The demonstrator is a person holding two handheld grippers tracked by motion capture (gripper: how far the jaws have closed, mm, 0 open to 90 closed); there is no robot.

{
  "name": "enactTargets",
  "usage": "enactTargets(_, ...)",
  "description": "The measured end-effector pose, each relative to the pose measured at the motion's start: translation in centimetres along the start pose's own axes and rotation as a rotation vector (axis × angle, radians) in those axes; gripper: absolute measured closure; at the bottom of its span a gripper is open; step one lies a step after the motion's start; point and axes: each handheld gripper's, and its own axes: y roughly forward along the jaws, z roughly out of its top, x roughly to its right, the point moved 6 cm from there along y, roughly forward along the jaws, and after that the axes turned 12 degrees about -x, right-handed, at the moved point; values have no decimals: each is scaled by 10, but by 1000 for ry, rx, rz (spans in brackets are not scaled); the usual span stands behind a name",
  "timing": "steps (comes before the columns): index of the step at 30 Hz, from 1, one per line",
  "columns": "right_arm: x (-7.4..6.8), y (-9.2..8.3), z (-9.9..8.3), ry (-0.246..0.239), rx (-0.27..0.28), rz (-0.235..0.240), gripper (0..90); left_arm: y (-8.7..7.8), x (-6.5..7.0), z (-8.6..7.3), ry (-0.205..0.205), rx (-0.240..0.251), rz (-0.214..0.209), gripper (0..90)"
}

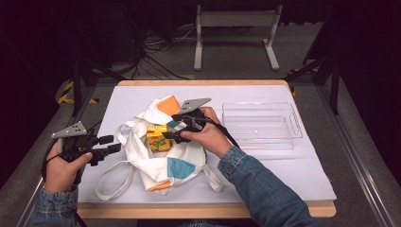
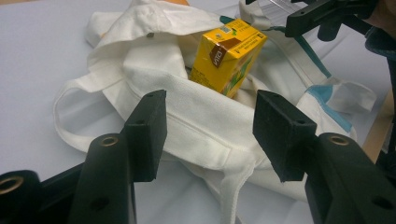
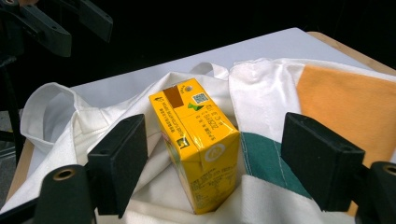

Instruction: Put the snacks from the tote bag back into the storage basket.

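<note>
A yellow drink carton (image 1: 158, 137) stands in the mouth of a white cloth tote bag (image 1: 176, 166) with orange and teal patches, lying on the white mat. My right gripper (image 1: 171, 126) reaches into the bag mouth from the right. In the right gripper view its jaws (image 3: 219, 154) stand open on either side of the carton (image 3: 196, 140), with a gap on both sides. My left gripper (image 1: 111, 144) hovers open just left of the bag. In the left gripper view the bag's near hem (image 2: 187, 116) lies beyond its open jaws (image 2: 210, 128), with the carton (image 2: 229, 60) behind.
A clear plastic tray (image 1: 294, 119) sits at the right on the white mat (image 1: 283, 175). The bag's handles (image 1: 111, 182) loop toward the table's front left. A wooden edge (image 1: 203, 210) runs along the front. Dark floor, cables and a table frame lie beyond.
</note>
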Motion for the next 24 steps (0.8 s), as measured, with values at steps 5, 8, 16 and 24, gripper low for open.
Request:
enactTargets(5,-2,10,3,-10,-1,15,224,2,-1,-1,-10,-3,-2,434)
enactTargets(8,-2,18,2,-13,-17,25,225,3,-1,-3,-25,-9,-8,421)
enactTargets(16,-3,31,-1,-20,-40,50,224,3,-4,-5,-20,-15,-6,417)
enactTargets(24,-5,44,-8,-35,-65,59,249,3,-3,-4,-20,-12,-15,420)
